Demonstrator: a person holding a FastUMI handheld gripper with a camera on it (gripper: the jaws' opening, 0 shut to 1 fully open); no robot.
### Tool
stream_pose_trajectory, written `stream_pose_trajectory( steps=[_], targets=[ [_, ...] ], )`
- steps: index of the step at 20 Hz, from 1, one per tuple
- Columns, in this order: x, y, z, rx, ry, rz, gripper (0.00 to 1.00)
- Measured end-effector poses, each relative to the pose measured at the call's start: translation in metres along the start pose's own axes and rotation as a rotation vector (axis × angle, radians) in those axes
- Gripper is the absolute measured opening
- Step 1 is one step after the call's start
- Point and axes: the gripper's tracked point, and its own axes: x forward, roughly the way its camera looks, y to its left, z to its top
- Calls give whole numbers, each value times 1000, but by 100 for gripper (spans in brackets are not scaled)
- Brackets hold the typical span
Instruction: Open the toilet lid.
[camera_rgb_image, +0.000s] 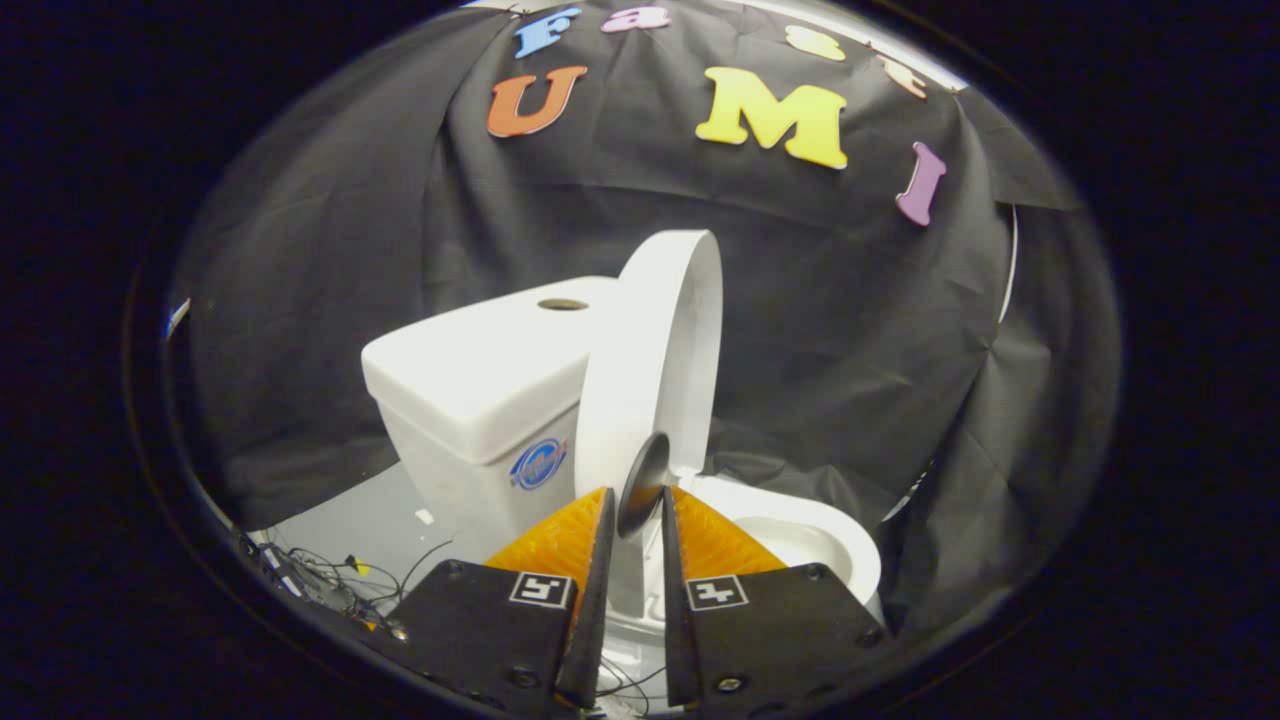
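standing nearly upright, one toilet lid (655, 350) leans back beside the tank (480, 400), seen almost edge-on; it is smooth, glossy white and oval. your gripper (637, 505) has two fingers, drawn close together, with a dark round disc (642, 482) sitting between their tips; you cannot tell whether both press on it. each finger carries a ribbed wedge-shaped pad (560, 540) and one square marker (541, 588). one bowl (820, 540) lies open just beyond the fingers, its rim rounded. one round hole (563, 304) marks the boxy tank's top. tangled thin cables (320, 585) lie on the grey floor (380, 530).
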Motion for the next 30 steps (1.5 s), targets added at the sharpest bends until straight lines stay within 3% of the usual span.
stream_pose_trajectory(
  steps=[3, 7, 10, 14, 18, 22, 30],
  targets=[
    [-17, -8, 1, 30, -81, 41, 61],
    [-65, -42, 6, 41, -259, -10, 66],
    [-107, -76, 7, 114, -362, -31, 81],
    [-146, -131, -21, 198, -401, -78, 100],
    [-165, -189, -59, 287, -414, -142, 100],
    [-176, -223, -105, 286, -414, -233, 99],
    [-170, -240, -124, 273, -425, -289, 99]
  ],
)
